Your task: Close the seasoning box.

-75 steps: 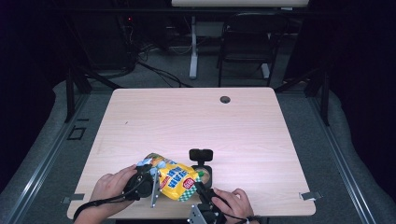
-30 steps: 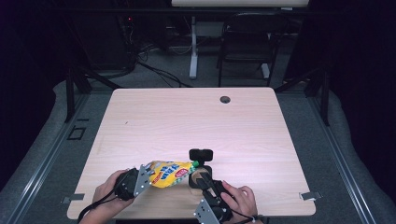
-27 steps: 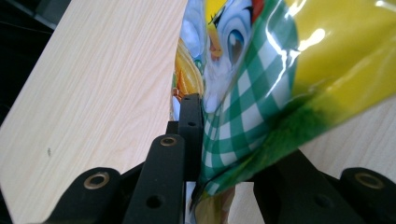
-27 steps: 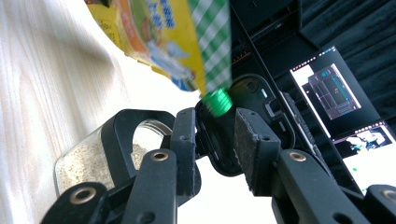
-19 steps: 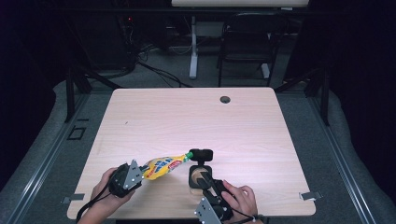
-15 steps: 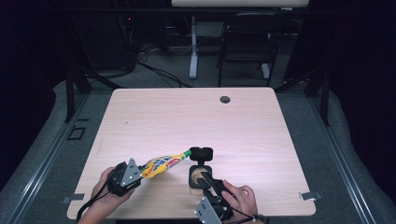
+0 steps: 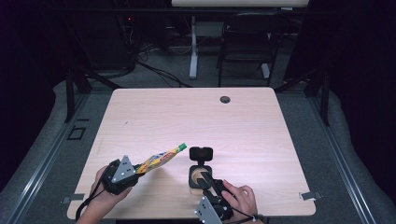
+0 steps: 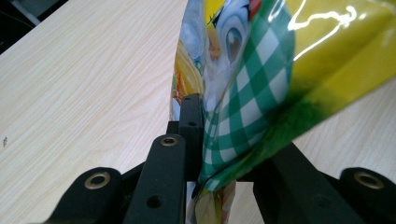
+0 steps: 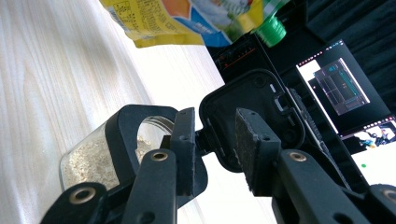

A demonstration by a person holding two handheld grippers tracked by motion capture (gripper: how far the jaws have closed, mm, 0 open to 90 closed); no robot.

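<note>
Left gripper is pinching the glossy yellow snack pouch by its crimped bottom seam, holding the limp, slippery bag aloft toward the open-lidded clear jar, which the right gripper is clamping at its rigid rim.

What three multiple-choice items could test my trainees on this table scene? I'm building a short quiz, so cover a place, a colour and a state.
1. Where is the jar?
A. near the table's front edge
B. by the far hole
C. on the floor

2. What colour is the pouch cap?
A. red
B. green
C. white

3. How is the jar's lid?
A. shut
B. missing
C. flipped open

Answers:
1 A, it stands just ahead of the right gripper.
2 B, the cap at its tip is green.
3 C, the lid is hinged back in the right gripper view.
</note>
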